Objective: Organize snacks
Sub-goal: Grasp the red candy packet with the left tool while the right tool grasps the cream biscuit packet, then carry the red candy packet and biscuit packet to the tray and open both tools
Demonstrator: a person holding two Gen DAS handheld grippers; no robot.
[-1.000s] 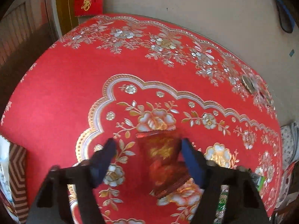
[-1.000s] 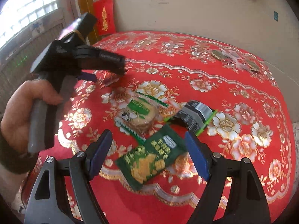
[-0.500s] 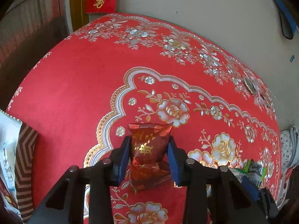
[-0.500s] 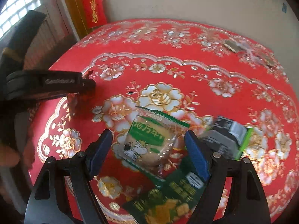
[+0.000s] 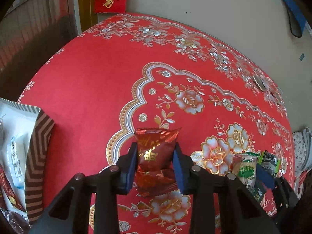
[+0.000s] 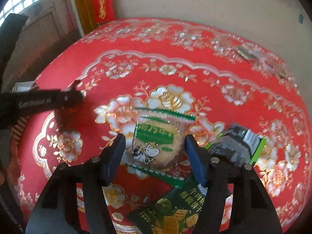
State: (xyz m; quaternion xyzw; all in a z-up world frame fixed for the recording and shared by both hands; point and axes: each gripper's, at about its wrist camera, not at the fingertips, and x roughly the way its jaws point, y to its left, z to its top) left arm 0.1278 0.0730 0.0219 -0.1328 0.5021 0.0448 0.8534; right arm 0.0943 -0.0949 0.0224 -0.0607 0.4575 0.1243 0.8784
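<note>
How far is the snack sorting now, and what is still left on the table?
Done: a striped box at the table edge already holds packets. In hand: the left gripper pinches a red candy packet, jaws closing; the right gripper is closing around the cow-print biscuit packet, not yet pressing. Left: the dark green cracker packet and grey-green packet.

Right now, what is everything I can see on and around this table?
Red foil snack packet: one, red with gold print, clamped in the left gripper.
Clear cow-print biscuit packet: one, green and clear, between the right gripper's pads.
Dark green cracker packet: one, near table edge.
Grey-black packet with lime edge: one, right of the biscuit.
Striped brown box: one, left edge, holding white packets.
Red floral tablecloth: one, covering the table.
Left gripper: black, blue pads, closing.
Right gripper: black, blue pads, closing.
</note>
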